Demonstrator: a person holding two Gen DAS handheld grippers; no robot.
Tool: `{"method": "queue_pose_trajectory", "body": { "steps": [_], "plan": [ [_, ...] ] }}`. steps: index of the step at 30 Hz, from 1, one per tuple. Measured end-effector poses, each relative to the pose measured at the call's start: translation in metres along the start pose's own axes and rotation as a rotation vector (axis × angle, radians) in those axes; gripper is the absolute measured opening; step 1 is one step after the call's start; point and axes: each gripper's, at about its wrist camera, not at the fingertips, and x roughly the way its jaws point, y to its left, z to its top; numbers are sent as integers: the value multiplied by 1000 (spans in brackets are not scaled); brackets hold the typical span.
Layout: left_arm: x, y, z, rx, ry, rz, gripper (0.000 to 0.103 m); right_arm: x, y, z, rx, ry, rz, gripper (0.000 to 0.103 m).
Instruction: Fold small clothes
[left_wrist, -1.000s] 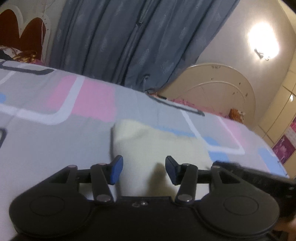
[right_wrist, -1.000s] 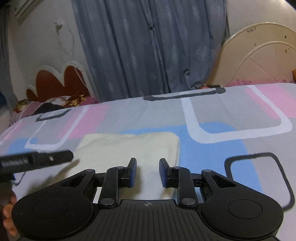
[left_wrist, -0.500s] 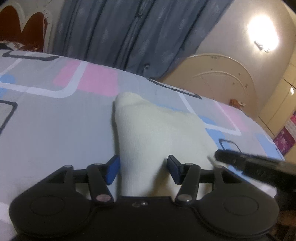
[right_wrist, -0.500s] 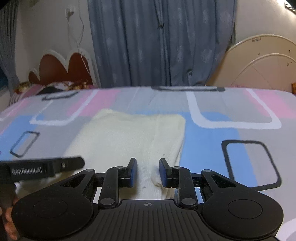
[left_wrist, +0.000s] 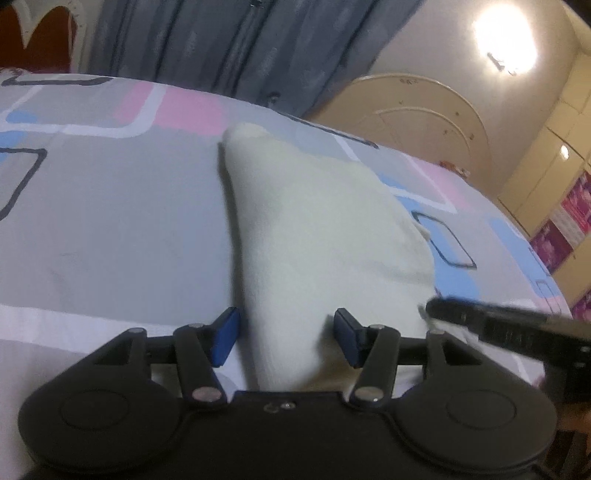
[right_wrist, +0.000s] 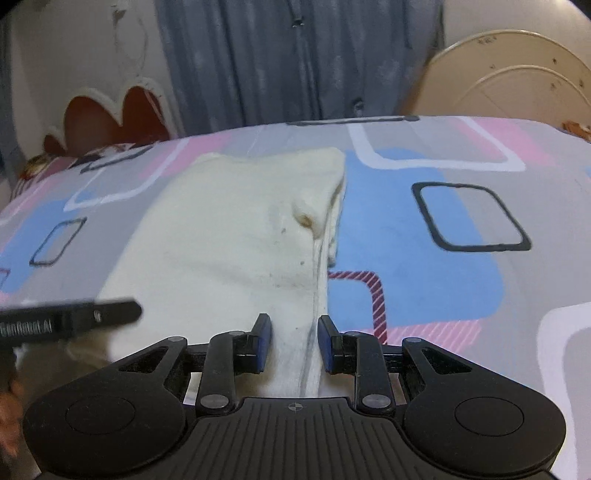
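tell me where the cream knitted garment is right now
The cream knitted garment lies flat on the grey, pink and blue patterned bedsheet, centre-left in the right wrist view, its near edge running between both claws' blue pads.

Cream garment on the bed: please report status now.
Left hand-held gripper open, right hand-held gripper open; near edge of cream garment between each pair of jaws. Garment partly folded on bedsheet. Nothing in the way.

My left gripper (left_wrist: 284, 338) is matte black, with two round discs at its base, silver rivets on the linkage arms and blue pads (left_wrist: 224, 341) on its fingers. My right gripper (right_wrist: 294, 343) matches it, with blue pads (right_wrist: 264, 343), a ribbed black plate and a small crosshair mark
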Motion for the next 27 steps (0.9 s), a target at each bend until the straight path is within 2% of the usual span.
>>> {"method": "queue_pose_trajectory", "body": {
  "steps": [3,7,17,19,21,23,27],
  "plan": [
    [1,-2,-3,32,7,2,54,5,2,-10,-13,59,-36,26],
    [2,-2,1,41,29,-5,56,1,-4,-15,57,56,-41,26],
    [3,-4,2,108,55,-23,61,-10,4,-25,108,47,-94,26],
    [5,-6,3,109,55,-32,65,-12,3,-25,133,48,-99,34],
    [6,-7,3,110,59,-36,70,-14,4,-26,134,57,-126,59],
    [6,-8,5,102,68,-43,77,-17,3,-25,133,61,-113,59],
    [3,-6,11,33,67,-67,79,-21,-3,-16,137,48,-62,59]
  ]
}}
